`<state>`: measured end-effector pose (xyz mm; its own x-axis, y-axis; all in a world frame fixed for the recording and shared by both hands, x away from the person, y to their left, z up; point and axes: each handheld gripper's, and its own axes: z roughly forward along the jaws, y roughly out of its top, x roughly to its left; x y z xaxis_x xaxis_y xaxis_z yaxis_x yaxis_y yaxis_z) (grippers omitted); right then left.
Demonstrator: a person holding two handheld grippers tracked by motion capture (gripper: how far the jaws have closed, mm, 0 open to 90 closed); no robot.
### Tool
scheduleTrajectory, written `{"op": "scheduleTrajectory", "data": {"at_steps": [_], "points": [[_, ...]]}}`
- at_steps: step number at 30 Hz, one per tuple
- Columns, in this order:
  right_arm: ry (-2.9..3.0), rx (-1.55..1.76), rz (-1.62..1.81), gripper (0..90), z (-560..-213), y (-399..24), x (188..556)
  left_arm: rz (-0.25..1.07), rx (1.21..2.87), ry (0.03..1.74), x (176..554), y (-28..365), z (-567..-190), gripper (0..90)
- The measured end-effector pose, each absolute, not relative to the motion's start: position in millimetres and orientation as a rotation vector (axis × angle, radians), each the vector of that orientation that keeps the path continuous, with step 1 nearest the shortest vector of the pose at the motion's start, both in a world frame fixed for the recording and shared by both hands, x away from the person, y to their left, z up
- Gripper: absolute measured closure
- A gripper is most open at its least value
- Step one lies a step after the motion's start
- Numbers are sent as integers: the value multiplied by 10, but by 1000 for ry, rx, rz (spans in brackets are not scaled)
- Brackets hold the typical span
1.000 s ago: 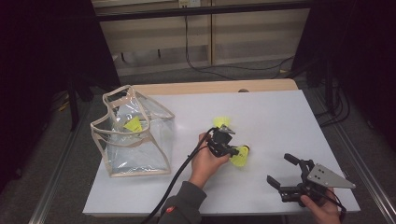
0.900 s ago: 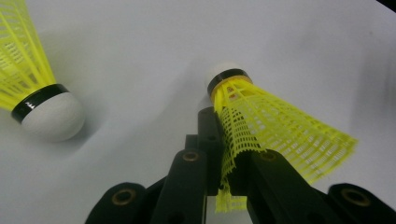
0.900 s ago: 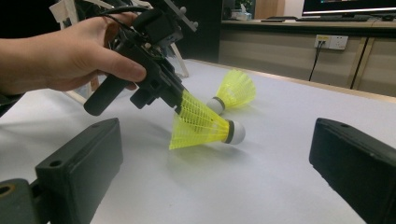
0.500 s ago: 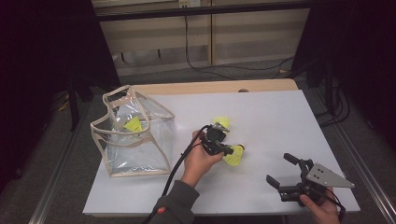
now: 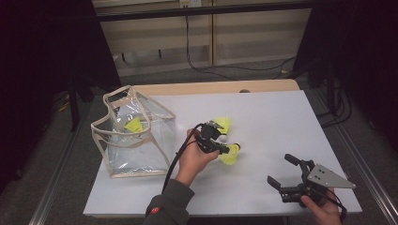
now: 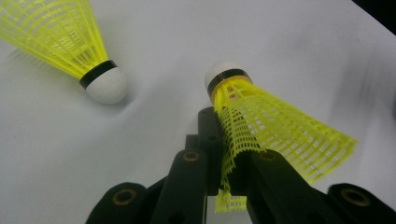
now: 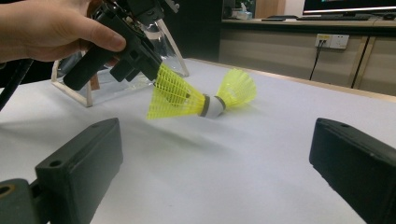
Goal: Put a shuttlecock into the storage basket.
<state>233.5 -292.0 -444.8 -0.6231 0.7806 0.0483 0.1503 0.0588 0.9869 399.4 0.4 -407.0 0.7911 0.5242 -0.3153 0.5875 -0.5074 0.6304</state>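
High view: a white rectangular table [image 5: 281,122] with a pale wooden strip along its far edge stands in a dark room, and behind it are light cabinet doors with black cables on the floor. Near the table's left edge stands a clear plastic bag with beige trim [image 5: 136,138], and a small yellow thing lies inside it, too small to tell what it is. Just to the right of the bag is the left gripper [image 5: 220,146], held in a hand with a dark sleeve. Since a second ago this hand has moved a little toward the bag and lifted up, and the yellow plastic shuttlecock with a white cork tip [image 5: 230,153] went with it. The second yellow plastic shuttlecock [image 5: 223,125] lies in the same spot on the table as before, just behind the held one and farther from the bag than the hand. The left gripper's black jaws are squeezed tight on the netted skirt of the held shuttlecock [image 6: 275,126], whose white tip points away from the gripper and hangs above the table. The right gripper [image 5: 284,171] has not moved. It sits well apart from the bag, near the table's front right corner, with its jaws wide apart and nothing between them.
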Motion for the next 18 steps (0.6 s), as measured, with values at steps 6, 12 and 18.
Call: {"op": "scheduleTrajectory", "data": {"at_steps": [6,12,18], "points": [[1830,929,1605,28,-4450,-2922,2333,-111,2213,834,3995,64,-4001,875],[1833,925,1605,28,-4451,-2916,2334,-101,2231,831,3989,102,-3902,875],[1830,931,1605,28,-4450,-2922,2331,-89,2240,824,3992,135,-3805,875]]}}
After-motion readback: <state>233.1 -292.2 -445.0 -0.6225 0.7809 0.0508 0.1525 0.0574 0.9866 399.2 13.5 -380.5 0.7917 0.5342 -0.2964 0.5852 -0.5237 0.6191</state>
